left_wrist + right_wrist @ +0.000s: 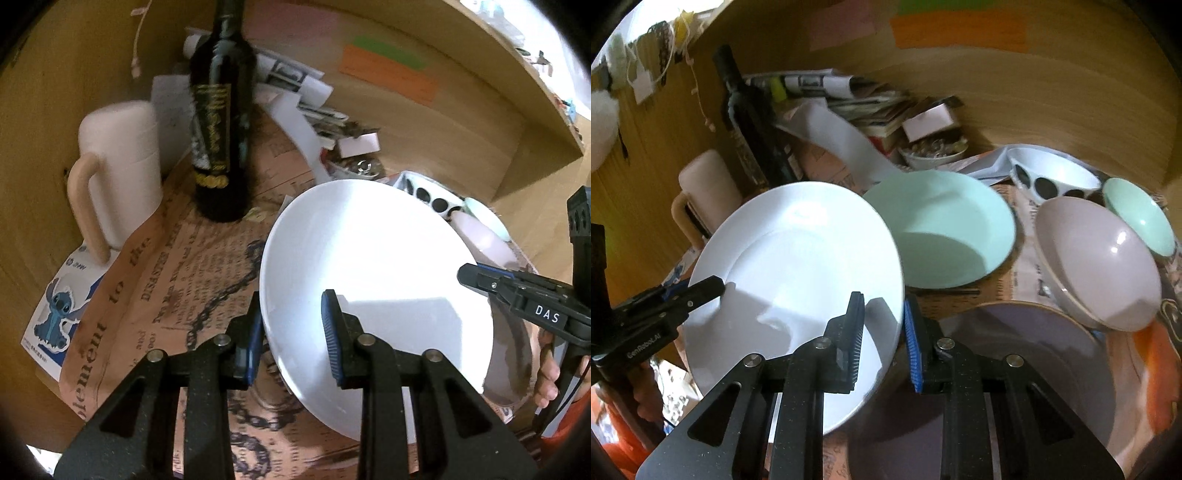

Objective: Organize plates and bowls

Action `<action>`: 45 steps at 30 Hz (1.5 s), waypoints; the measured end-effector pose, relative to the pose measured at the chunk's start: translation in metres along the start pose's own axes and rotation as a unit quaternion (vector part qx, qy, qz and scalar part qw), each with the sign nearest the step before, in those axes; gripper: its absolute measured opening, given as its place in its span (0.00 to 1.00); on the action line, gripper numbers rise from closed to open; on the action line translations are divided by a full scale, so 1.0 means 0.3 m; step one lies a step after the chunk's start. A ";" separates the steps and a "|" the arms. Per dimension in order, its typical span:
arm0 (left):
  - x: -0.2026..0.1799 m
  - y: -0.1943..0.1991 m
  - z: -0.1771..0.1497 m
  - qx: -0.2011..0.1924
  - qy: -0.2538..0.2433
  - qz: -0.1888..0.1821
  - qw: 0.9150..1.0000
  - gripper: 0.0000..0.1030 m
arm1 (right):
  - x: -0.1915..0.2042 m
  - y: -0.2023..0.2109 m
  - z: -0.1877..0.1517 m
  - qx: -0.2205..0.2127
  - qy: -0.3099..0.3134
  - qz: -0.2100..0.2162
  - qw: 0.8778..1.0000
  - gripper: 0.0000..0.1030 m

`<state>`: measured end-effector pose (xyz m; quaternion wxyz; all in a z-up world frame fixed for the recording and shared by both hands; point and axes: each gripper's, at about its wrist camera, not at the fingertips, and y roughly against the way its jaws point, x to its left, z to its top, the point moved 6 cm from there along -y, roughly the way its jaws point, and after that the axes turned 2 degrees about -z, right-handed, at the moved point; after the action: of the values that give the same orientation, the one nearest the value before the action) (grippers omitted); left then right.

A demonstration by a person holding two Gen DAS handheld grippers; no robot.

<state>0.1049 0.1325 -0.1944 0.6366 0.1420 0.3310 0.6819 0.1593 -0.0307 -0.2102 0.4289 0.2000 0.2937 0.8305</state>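
Note:
A white plate [373,280] is held tilted above the table by both grippers. My left gripper [293,339] straddles its left rim, one finger under and one over. My right gripper [884,339] straddles its right rim [798,273] the same way. The right gripper also shows in the left wrist view [480,275] and the left gripper in the right wrist view [709,286]. A mauve plate [1015,354] lies below the right gripper. A mint plate [945,229], a mauve bowl [1097,258], a small mint bowl [1137,214] and a black-dotted white bowl [1052,177] sit beyond.
A dark wine bottle [221,122] and a pink mug [118,158] stand at the back left on printed paper [166,280]. Papers and a small dish of clutter [934,149] pile against the wooden back wall [1052,99]. A Stitch sticker card [55,317] lies left.

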 end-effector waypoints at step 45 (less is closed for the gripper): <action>-0.413 -0.093 -0.119 0.060 -0.083 -0.055 0.993 0.29 | -0.396 0.221 -0.236 -0.014 -0.101 -0.041 0.994 0.19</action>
<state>0.1232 0.0029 -0.2102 0.6885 0.2177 0.3253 0.6106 0.1440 -0.1822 -0.2289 0.4925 0.2647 0.2450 0.7921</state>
